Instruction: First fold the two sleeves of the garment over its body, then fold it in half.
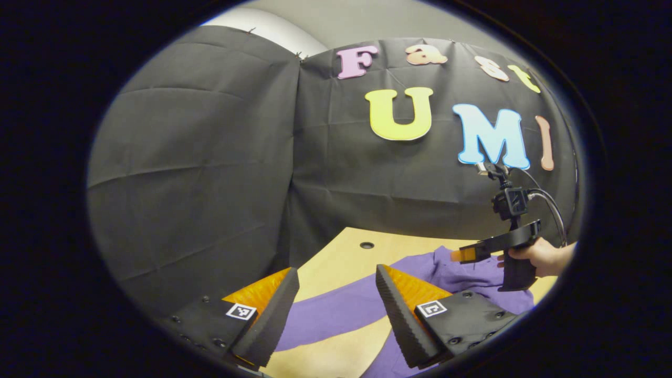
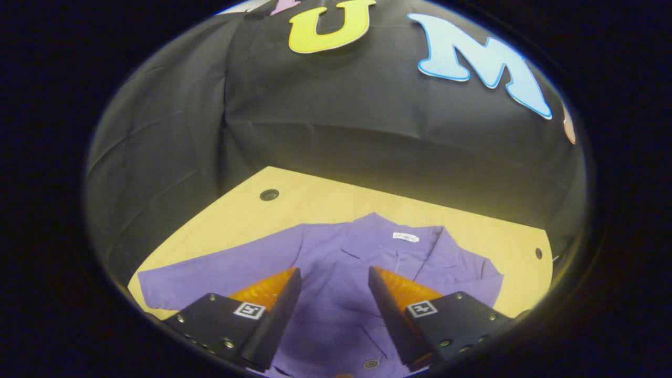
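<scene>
The purple shirt [image 2: 336, 273] is seen laid flat on the wooden table [image 2: 325, 202], collar toward the booth wall, one sleeve [image 2: 220, 273] stretched out sideways. The left gripper [image 1: 336, 299] and right gripper [image 2: 334, 294] are held above it, jaws apart, nothing gripped.

Light wooden table [image 2: 325, 202], round holes near back corners. Purple garment [image 2: 336, 273] lies flat on it, collar toward wall, one sleeve [image 2: 220, 273] stretched sideways.
</scene>
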Action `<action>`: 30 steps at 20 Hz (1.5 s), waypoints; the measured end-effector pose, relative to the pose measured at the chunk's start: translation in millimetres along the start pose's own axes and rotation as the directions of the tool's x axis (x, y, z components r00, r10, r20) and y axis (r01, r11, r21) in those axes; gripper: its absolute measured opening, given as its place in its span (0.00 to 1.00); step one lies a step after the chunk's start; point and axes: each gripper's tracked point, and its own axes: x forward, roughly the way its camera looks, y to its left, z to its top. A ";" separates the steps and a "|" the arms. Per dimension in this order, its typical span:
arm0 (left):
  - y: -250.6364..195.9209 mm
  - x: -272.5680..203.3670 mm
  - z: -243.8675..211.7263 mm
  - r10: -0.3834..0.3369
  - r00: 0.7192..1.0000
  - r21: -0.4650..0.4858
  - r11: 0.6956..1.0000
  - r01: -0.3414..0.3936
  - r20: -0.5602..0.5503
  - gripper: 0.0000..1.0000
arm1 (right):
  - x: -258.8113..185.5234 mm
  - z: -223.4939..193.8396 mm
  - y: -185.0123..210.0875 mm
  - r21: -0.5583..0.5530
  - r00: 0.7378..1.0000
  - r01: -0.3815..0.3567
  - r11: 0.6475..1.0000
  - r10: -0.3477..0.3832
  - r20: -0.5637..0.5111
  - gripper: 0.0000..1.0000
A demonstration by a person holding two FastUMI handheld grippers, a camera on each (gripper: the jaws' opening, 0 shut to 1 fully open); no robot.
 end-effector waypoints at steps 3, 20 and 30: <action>3.0 3.7 -9.7 0.018 1.000 -0.005 1.000 -0.018 -0.013 0.96 | -14.6 9.3 3.3 0.015 1.000 -0.002 1.000 0.002 0.029 0.87; 124.8 62.2 -170.2 0.287 0.905 -0.022 0.951 -0.310 -0.314 0.96 | -164.0 9.5 -2.1 0.032 0.974 0.124 0.992 -0.128 0.186 0.87; 159.4 83.3 -233.3 0.319 0.823 -0.054 0.920 -0.388 -0.470 0.96 | -172.2 -10.7 24.2 0.038 0.986 0.096 0.995 -0.100 0.133 0.87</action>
